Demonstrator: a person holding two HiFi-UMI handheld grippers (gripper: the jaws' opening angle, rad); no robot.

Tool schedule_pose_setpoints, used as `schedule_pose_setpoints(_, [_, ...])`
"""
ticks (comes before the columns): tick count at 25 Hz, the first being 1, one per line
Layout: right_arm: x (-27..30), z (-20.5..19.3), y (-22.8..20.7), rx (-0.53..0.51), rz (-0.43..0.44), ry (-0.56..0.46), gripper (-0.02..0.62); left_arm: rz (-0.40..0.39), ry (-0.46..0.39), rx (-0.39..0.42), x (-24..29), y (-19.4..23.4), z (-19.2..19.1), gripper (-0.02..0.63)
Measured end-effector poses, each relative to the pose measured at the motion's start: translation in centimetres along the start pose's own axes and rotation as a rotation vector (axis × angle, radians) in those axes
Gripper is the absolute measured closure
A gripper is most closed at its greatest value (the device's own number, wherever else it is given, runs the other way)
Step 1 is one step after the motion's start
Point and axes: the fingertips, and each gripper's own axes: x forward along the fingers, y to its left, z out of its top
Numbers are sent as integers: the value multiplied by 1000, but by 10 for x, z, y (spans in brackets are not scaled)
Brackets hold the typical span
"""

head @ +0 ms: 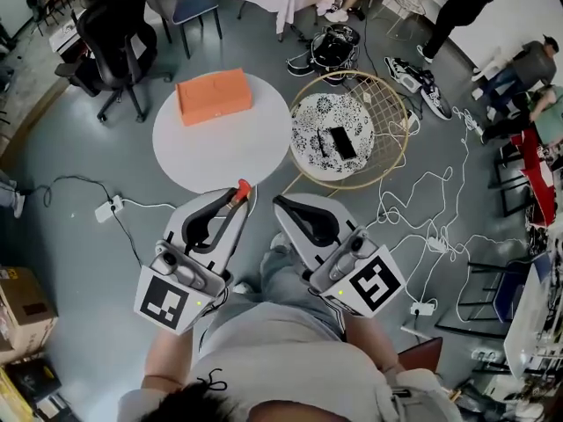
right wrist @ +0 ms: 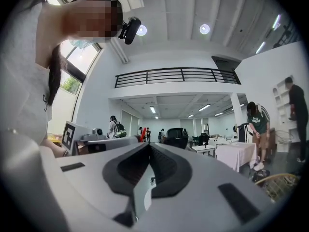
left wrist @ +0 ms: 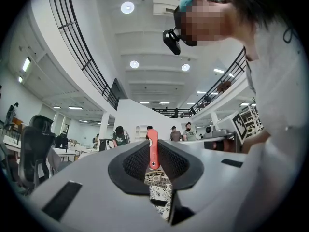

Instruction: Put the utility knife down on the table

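Holding a red utility knife, the left gripper has its 2 jaws clamped on the handle; the red end stands up past the dark ribbed pads, and the rest of the knife is hidden between them. The knife is in the air, not on any surface.

- Right gripper: just to the right of the left gripper, apart from it. Jaws pressed together, nothing between them.
- Round white table: ahead of the left gripper's tip, with its near edge close to the knife's red end in the head view.
- Orange box: 1 item, lying flat on the table's far side, well ahead of the left gripper.
- Gold wire basket: ahead of the right gripper and slightly to its right. It carries a black-and-white patterned disc with 1 small black object on it.
- White cables: loose on the grey floor, to the right of the right gripper.
- Black office chair: far ahead, to the left of the left gripper.
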Motion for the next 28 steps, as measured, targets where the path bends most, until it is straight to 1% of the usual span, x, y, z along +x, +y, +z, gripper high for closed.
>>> schedule_pose_setpoints(7, [31, 2, -57, -4, 46, -8, 586, 35, 2, 12, 49, 38, -7, 549])
schedule_pose_setpoints(17, [54, -6, -129, 24, 117, -7, 586, 90, 24, 18, 115, 66, -25, 549])
schedule_pose_setpoints(21, [55, -17, -147, 39, 148, -1, 586, 115, 31, 22, 133, 72, -35, 549])
schedule_pose_setpoints(24, [59, -23, -162, 52, 150, 0, 586, 131, 35, 10, 144, 78, -41, 549])
schedule_pose_setpoints(28, [66, -31, -170, 81, 138, 8, 586, 119, 77, 3, 150, 87, -54, 549])
